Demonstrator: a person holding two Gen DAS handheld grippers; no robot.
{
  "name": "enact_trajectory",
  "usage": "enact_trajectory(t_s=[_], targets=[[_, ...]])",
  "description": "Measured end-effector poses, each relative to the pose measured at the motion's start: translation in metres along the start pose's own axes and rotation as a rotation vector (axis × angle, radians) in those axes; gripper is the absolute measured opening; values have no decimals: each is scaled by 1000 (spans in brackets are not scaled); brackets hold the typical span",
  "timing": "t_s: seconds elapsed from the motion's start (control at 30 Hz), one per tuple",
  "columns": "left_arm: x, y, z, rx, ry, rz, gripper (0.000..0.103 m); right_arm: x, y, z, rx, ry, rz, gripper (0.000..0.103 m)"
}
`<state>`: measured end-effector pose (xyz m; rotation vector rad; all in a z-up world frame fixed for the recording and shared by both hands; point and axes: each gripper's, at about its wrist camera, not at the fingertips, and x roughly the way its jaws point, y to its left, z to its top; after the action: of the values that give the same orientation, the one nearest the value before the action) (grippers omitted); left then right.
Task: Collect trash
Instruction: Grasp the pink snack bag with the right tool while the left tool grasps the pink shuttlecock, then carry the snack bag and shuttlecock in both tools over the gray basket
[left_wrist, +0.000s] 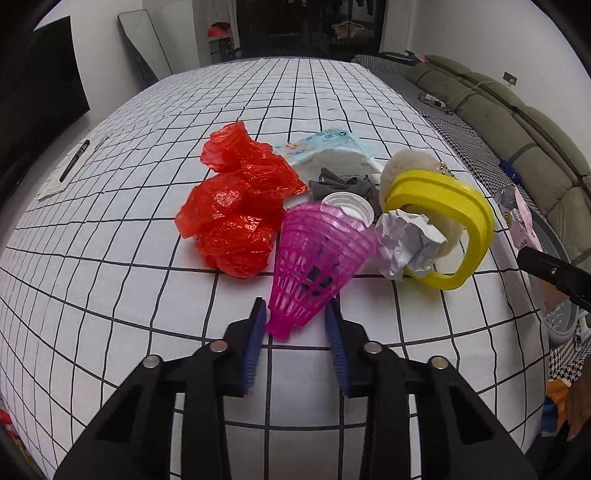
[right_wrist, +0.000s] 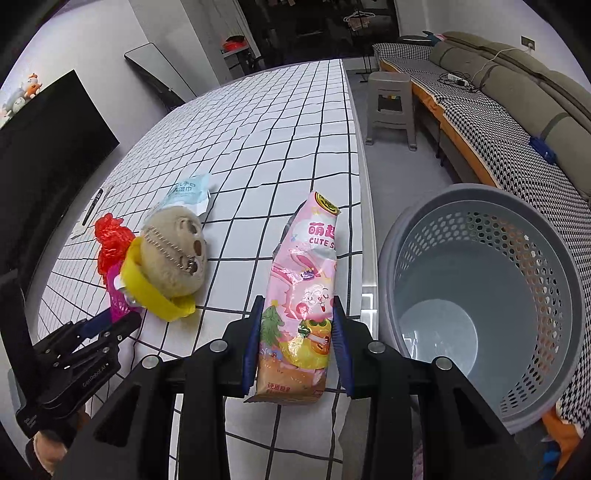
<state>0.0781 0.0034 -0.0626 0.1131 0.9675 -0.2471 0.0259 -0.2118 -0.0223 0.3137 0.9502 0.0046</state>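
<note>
Left gripper (left_wrist: 295, 314) closed on pink shuttlecock (left_wrist: 314, 262) near desk (left_wrist: 110, 280) front edge; right gripper (right_wrist: 298, 314) clamped on pink snack bag (right_wrist: 301, 295) beside gray basket (right_wrist: 480, 295). Best swing bag fully over rim before letting go.

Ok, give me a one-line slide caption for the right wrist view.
Right gripper clamps a pink snack wrapper above the checked table, beside the empty grey basket.

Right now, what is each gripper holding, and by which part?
The left gripper is closed on the pink shuttlecock at its narrow end. The right gripper grips the pink snack packet across its lower half.
</note>
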Motion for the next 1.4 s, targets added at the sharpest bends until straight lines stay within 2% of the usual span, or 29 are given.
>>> enact_trajectory(t_s=[0.67,0.9,1.03,1.13,1.4], targets=[[-72,14,-11,-79,-155,-6,25,-15,3,-16,-15,-17,18,34],[-92,4,-10,-73,-209,-20,25,-33,-4,-22,-4,-54,18,33],[-97,-20,-5,-33,-234,-35,25,-45,-20,-27,20,-72,0,33],[-95,-44,0,-1,-239,-78,25,-55,-38,-33,43,-89,-25,33],[-83,-138,8,105,-232,-206,25,-79,-101,-49,123,-137,-100,33]])
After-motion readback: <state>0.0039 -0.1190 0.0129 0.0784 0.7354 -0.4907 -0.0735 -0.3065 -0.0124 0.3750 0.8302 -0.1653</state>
